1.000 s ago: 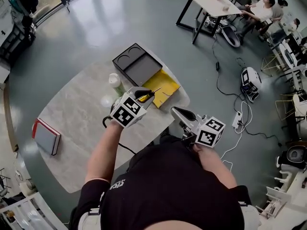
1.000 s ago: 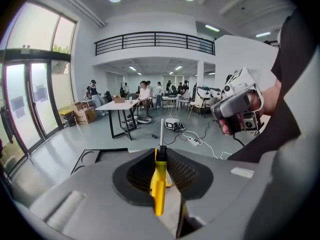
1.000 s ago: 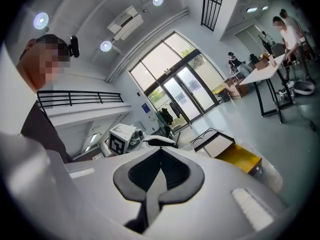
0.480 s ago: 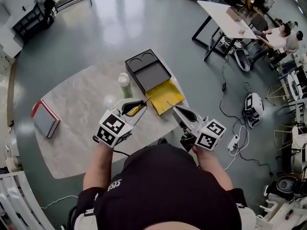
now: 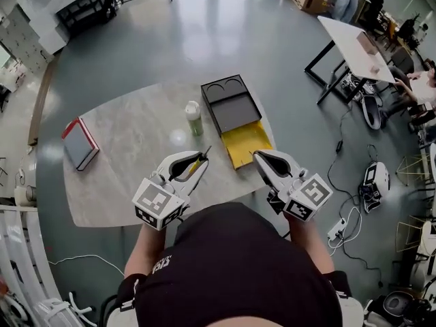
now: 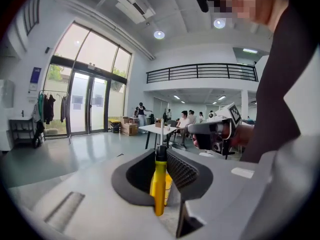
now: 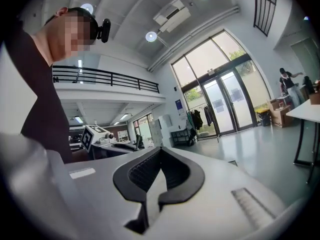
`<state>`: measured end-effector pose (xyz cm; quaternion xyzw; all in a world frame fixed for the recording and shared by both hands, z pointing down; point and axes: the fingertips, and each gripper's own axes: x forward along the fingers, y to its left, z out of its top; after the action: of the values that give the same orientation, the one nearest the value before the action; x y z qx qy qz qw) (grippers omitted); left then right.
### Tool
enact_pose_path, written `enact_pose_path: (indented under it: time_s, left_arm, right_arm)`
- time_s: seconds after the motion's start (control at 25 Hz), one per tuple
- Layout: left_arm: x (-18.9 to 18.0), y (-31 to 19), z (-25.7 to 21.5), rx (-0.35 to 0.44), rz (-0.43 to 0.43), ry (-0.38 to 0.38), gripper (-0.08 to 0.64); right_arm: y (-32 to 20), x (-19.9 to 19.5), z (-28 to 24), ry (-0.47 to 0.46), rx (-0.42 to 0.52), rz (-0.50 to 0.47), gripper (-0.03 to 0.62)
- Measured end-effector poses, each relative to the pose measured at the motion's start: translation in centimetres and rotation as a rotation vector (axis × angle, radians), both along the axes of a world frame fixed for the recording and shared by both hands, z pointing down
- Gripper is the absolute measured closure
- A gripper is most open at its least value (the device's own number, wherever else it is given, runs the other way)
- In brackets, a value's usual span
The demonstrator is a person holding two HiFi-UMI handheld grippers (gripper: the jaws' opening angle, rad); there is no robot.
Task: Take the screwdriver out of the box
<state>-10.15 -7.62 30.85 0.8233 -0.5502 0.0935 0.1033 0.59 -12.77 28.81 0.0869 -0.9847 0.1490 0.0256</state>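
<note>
Our left claw [image 6: 161, 154] clamps the screwdriver [image 6: 159, 186] near us, keeping it clear of the box [image 5: 230, 105]; right claw [image 7: 160, 153] closed, empty.

Fingers [image 6: 184, 171] hide part of the screwdriver [image 6: 159, 184].

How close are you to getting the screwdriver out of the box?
Done: the screwdriver is already out of the open box, which sits farther back on the table. In hand: the left gripper pinches its yellow handle, held up off the table. The right gripper is shut and empty. Left: probably just setting it down.
</note>
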Motion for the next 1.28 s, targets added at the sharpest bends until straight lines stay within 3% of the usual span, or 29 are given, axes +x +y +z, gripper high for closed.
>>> enact_pose_path:
  time_s: [0.32,0.8,1.28]
  left_arm:
    - [-1.3,1.1,-2.3,0.065,-0.123,0.12,0.489]
    - [-3.4,1.2,-6.0,0.166,-0.182,0.101,0.489]
    - [-3.2,1.1,-5.7,0.164,-0.167,0.124,0.489]
  right_arm:
    - [-0.9,1.1,-1.0,-0.06,0.011,0.029,0.58]
    - [-0.7,1.2,-2.3,-0.079,0.098,0.045,0.581]
    - [-0.9,1.3,-2.5,-0.06,0.123,0.062,0.581]
